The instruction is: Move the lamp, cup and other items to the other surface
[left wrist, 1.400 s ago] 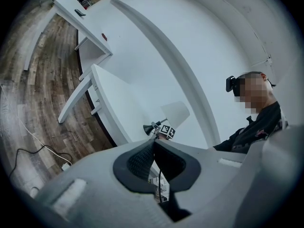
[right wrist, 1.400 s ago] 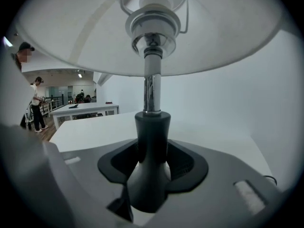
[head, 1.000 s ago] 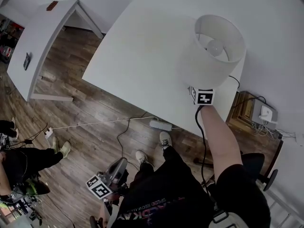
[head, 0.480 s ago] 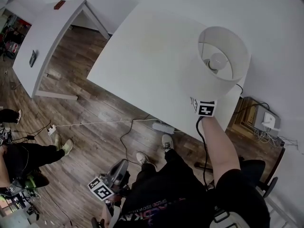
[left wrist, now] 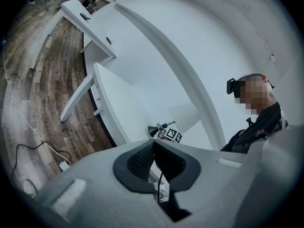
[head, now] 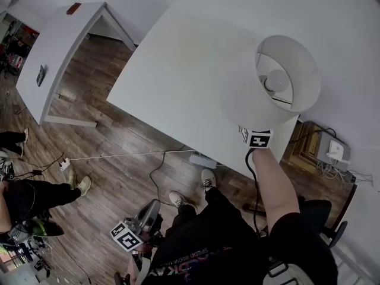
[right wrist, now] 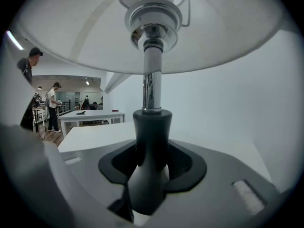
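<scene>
A lamp with a white shade (head: 284,81) hangs over the right end of the big white table (head: 178,82), tilted toward the wall. My right gripper (head: 255,136) sits just below the shade, its fingertips hidden under it. In the right gripper view the lamp's dark neck (right wrist: 151,146) stands between the jaws of the right gripper (right wrist: 151,153), which is shut on it, with the chrome stem (right wrist: 152,84) and bulb above. My left gripper (head: 145,214) hangs low by my leg, its pads meeting with nothing between them. The left gripper (left wrist: 153,148) looks across at the lamp (left wrist: 185,117).
A second white table (head: 53,46) stands at the far left with a dark flat object (head: 40,75) and a reddish one (head: 73,8) on it. A power strip (head: 202,159) and cables lie on the wood floor. A seated person (head: 24,200) is at the left.
The lamp and my right gripper have drifted slightly right and up, and the shade tips more toward the wall. The left gripper has stayed put.
</scene>
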A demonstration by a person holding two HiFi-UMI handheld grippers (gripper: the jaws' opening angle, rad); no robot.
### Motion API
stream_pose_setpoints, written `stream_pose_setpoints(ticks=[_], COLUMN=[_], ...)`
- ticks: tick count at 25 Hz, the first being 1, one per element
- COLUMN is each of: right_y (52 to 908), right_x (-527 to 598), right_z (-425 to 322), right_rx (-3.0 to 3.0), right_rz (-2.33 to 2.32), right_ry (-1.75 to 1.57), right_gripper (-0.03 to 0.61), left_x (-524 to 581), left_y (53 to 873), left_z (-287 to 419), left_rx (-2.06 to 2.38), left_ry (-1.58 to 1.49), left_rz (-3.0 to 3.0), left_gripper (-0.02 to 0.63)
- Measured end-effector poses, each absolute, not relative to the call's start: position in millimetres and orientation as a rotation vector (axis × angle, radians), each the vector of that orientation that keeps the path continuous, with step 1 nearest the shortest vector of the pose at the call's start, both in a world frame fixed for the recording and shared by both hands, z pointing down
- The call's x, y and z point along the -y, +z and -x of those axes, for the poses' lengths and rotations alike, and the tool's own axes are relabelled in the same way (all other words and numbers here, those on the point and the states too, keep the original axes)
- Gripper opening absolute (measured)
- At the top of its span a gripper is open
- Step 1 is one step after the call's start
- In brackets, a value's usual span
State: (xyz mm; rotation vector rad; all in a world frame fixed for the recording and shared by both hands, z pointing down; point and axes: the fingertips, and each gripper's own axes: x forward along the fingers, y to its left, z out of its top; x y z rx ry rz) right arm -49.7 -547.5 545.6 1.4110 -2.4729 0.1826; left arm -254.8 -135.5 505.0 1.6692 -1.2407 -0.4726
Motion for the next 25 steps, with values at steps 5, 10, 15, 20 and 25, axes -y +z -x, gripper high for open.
stream_pose_setpoints(ticks=[5,10,15,20,25], right_y=[535,513,492,469,453], right_x=[541,526,508,480,447], right_z=[37,15,-19,-57,-94], right_rx=[2.465,2.447,2.386,2.300,2.219], right_rz=[-1.435,-1.507,-1.620,-1.747,-1.851], right_ry=[0.177,0.165,0.180,0.181,0.198], right_gripper=[0.158,0.158,0.158,0.158,0.159], left_x=[140,143,144,143,137], left_y=[505,500,496,493,490], left_z=[252,251,256,261,264], left_rx=[1.201,1.132,1.056,0.962,0.877], left_ry=[-0.467,-0.448,-0.446,-0.435,-0.415], left_rz=[-1.703,-1.757,-1.803,-1.861,-1.908], left_gripper=[-0.003,-0.003,-0.003,-0.003,-0.003])
